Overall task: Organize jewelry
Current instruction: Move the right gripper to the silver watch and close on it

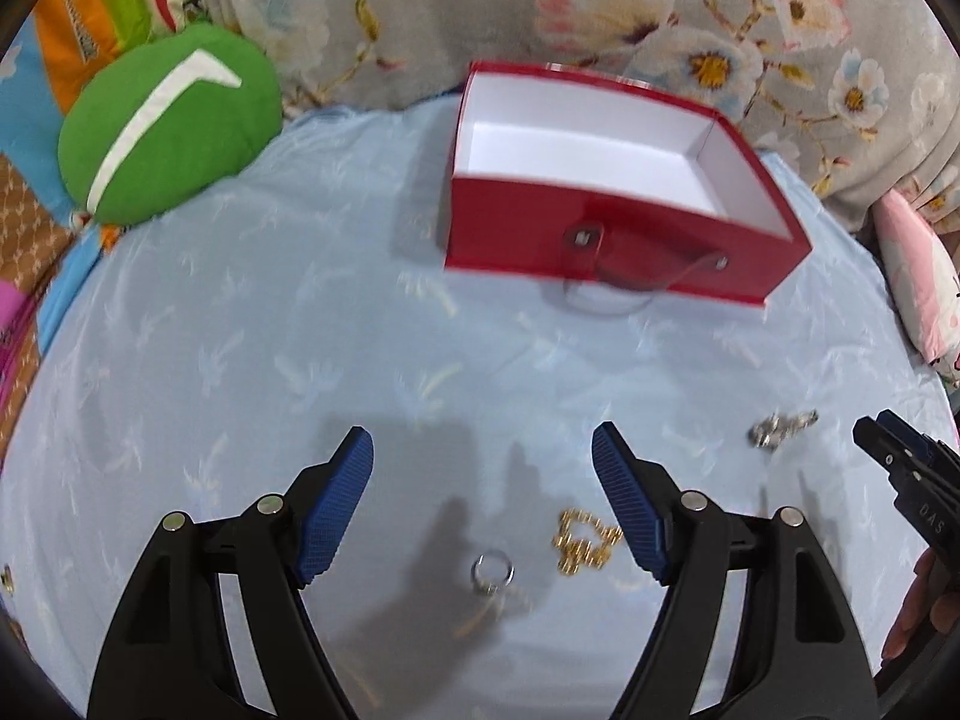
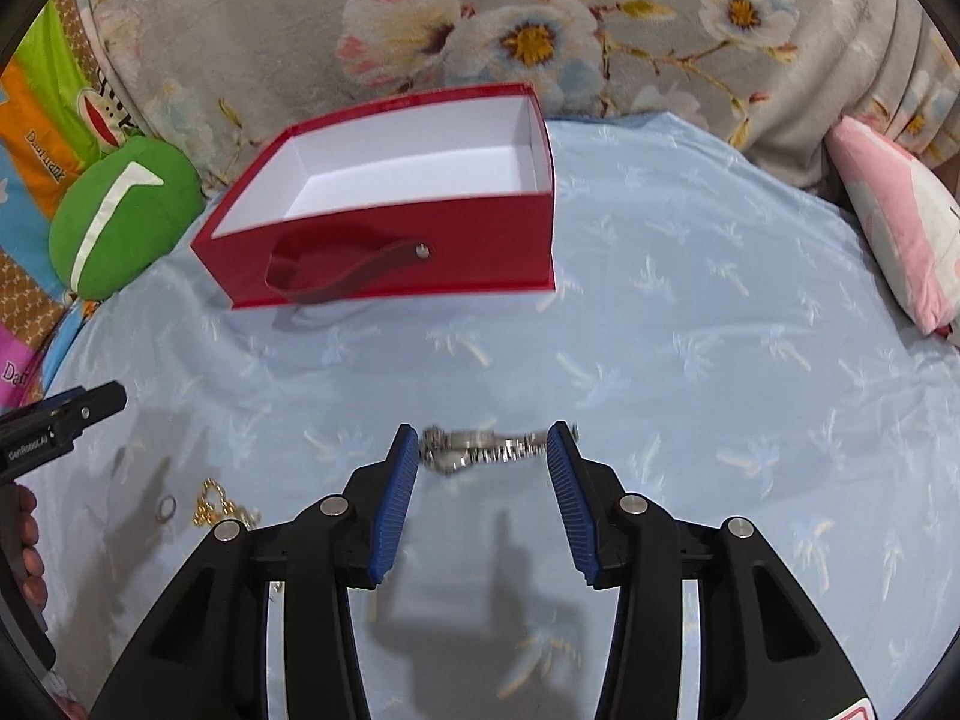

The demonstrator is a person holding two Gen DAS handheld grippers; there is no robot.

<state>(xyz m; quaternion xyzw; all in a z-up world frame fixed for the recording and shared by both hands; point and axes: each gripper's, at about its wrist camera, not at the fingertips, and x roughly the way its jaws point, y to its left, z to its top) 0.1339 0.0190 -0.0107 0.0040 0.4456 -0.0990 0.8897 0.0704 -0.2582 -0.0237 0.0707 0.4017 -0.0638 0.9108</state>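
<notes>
My right gripper [image 2: 483, 450], jaws parted and empty, straddled the watch [image 2: 480, 450], its long axis lying left-to-right between the fingertips.

1. The red box [image 1: 606, 240] sits open at twelve o'clock on the blue sheet, its white inside empty and a dark strap handle riveted on the near wall.
2. The silver ring [image 1: 492, 571], a plain round band, lies flat at six o'clock from the box.
3. The gold chain [image 1: 585, 540] lies in a small loose heap just beside the ring, at its two o'clock.
4. The silver watch [image 2: 480, 447], with a metal link band, lies stretched out sideways, well apart from the chain at its three o'clock.
</notes>
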